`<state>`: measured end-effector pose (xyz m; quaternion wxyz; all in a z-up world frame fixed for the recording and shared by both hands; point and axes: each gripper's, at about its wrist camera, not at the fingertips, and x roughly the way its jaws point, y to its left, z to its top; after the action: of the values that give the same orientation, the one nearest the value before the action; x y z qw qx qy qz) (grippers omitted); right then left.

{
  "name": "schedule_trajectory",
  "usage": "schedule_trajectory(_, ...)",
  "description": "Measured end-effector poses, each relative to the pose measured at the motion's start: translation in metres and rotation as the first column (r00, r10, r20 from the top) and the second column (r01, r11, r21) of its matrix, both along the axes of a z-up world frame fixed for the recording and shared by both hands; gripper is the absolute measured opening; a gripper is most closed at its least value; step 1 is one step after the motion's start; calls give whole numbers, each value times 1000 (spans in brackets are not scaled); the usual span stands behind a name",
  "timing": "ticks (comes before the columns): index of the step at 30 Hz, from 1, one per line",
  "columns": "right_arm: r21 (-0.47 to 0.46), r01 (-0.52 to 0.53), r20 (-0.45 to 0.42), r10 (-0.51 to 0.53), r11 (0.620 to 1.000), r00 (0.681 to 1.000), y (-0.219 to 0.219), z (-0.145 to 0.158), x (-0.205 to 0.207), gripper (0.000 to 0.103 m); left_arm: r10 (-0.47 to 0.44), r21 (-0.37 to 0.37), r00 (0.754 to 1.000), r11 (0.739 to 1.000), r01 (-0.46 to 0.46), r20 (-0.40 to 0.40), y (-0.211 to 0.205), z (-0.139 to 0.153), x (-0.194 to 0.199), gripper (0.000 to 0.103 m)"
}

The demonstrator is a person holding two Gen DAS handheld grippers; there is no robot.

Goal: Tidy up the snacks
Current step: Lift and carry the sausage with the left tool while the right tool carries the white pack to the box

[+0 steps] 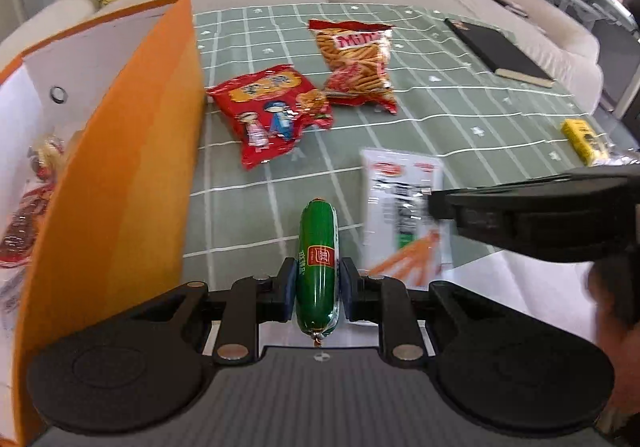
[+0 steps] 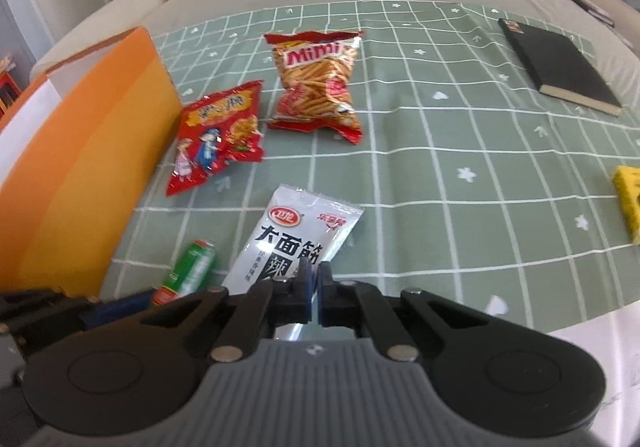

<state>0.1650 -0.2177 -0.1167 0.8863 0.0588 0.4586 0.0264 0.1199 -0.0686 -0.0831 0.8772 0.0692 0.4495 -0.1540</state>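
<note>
- Left gripper (image 1: 318,287): pads clamped on the green sausage (image 1: 318,267), held lengthwise between them, seemingly off the green checked tablecloth (image 1: 460,115); lift not certain.
- Right gripper (image 2: 315,297): pads nearly together, only a thin gap, nothing visibly between them. It sits over the near end of the white spicy-strip packet (image 2: 296,243); contact cannot be told.
- Orange box (image 1: 132,151) stands open just left of the sausage; some wrapped snacks already lie inside, too blurred to count.
- Step in hand, by my judgement: carry the sausage into the box. To do it well: keep the grip firm on the slick casing, raise it clear of the box's near wall before moving left, lower it inside, then part the pads.
- Count, snacks outside the box: one sausage, one white packet, one red cartoon bag (image 1: 272,107), one Mimi stick-snack bag (image 2: 316,81).
- Count, other items: one black book (image 2: 560,63), one yellow object (image 2: 628,203) at the right edge.
</note>
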Motion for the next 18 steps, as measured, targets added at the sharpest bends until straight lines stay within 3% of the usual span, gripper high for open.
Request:
schedule_trajectory(8,-178,-108,-13,108,978,994,0,3,-10,0,-27,64,1000,998,27,-3,-1,-5,2,26)
schedule_trajectory(10,-178,-104,-10,104,978,995,0,3,-11,0,-31,56,1000,998,30,0,0,-6,2,26)
schedule_trajectory(13,-117,-60,4,61,991,998,-7,5,-10,0,-39,39,999,998,39,9,1,-7,4,36)
schedule_trajectory(15,-43,-15,18,16,999,1000,-13,7,-9,14,-44,40,999,998,43,21,0,-8,4,42)
schedule_trajectory(16,-7,7,21,-7,1000,1000,-15,7,-8,26,-44,43,999,998,43,27,-1,-8,4,44)
schedule_trajectory(17,26,31,20,-31,999,999,-17,6,-8,48,-44,44,999,998,42,33,-2,-8,5,45)
schedule_trajectory(18,54,52,20,-53,997,998,-18,4,-7,53,-43,42,998,998,42,38,-2,-8,5,45)
